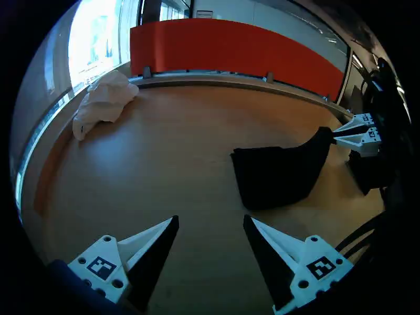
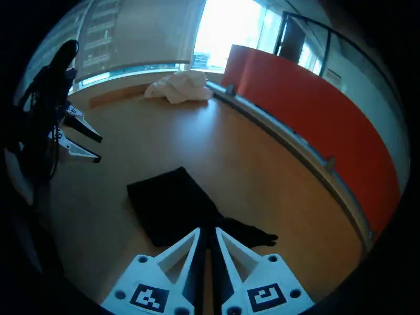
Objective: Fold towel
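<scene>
The towel [image 1: 278, 176] lay on the desk [image 1: 173, 157], ahead and right of the left hand-held gripper [image 1: 210, 218], whose fingers stood wide apart and empty. The right hand-held gripper [image 2: 208, 231] was closed on one towel corner. Judged soft, light and limp, the towel would drape from any grip; hold it at corners, not mid-edge. The left gripper view showed the pinched corner raised off the desk; the right gripper view showed the rest lying flat just ahead of its fingers.
</scene>
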The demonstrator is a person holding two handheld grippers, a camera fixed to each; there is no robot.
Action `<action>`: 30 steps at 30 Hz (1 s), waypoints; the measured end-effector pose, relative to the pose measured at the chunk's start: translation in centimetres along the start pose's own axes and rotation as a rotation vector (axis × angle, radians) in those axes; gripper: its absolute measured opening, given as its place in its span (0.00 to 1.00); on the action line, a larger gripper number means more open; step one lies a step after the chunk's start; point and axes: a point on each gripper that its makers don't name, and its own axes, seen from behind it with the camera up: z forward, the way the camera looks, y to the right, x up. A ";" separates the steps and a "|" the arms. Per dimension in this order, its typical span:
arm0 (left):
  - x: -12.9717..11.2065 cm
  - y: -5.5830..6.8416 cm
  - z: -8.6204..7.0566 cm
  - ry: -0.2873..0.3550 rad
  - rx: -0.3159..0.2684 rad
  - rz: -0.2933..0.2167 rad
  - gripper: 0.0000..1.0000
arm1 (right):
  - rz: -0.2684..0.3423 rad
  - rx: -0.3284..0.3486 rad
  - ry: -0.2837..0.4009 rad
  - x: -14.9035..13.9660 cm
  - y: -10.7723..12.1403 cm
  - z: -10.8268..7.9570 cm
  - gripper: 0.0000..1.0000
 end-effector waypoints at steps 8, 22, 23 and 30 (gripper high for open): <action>0.2 -0.8 -2.2 0.020 0.014 -0.002 0.91 | -0.056 0.082 0.003 3.0 -3.2 2.8 0.05; -1.5 -3.0 -4.4 0.026 0.054 -0.074 0.91 | -0.110 0.260 -0.074 3.1 -11.3 10.1 0.05; -1.6 -3.1 -4.5 0.026 0.055 -0.078 0.91 | -0.106 0.272 -0.088 2.6 -11.8 10.7 0.05; -2.0 -3.3 -4.6 0.026 0.051 -0.089 0.91 | -0.097 0.291 -0.117 1.4 -12.8 11.4 0.05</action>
